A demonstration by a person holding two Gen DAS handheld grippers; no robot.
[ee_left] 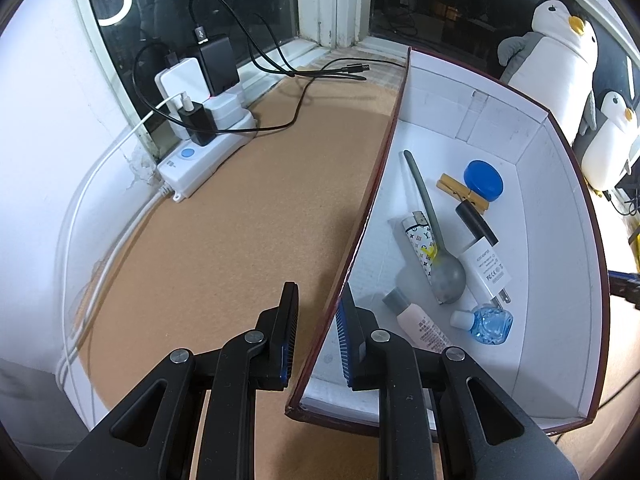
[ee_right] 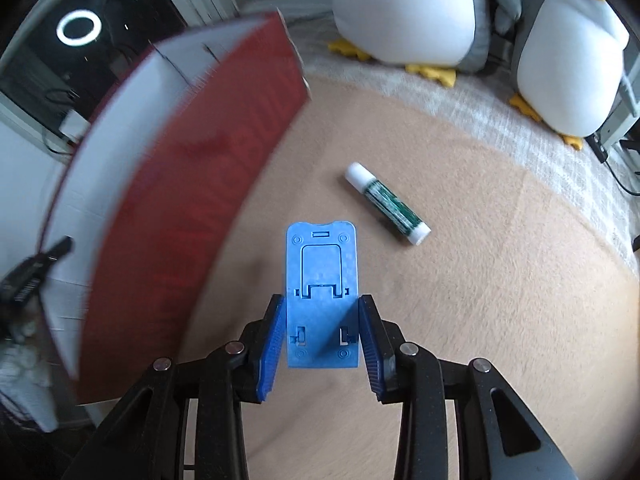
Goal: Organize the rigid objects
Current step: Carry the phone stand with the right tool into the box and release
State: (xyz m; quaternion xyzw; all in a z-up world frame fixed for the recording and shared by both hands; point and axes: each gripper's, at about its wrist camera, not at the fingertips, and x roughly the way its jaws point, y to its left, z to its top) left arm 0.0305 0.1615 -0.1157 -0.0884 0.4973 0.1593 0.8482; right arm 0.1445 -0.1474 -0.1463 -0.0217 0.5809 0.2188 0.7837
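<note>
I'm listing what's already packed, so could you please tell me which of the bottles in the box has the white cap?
The small clear blue bottle by the charger's prongs; the pink bottle beside it has a grey cap.

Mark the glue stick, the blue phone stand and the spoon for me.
glue stick point(ee_right: 387, 203): right wrist view, green label mid-barrel.
blue phone stand point(ee_right: 321, 280): right wrist view, centre of plate.
spoon point(ee_left: 449, 279): left wrist view, bowl.

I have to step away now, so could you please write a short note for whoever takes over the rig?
Left tongs: shut on the box wall, steadying it.
Right tongs: around the blue plastic stand, pads at its edges.
Done: spoon, lighter, charger, blue cap and small bottles are in the box.
Left: box the stand, then the glue stick on the mat.
</note>
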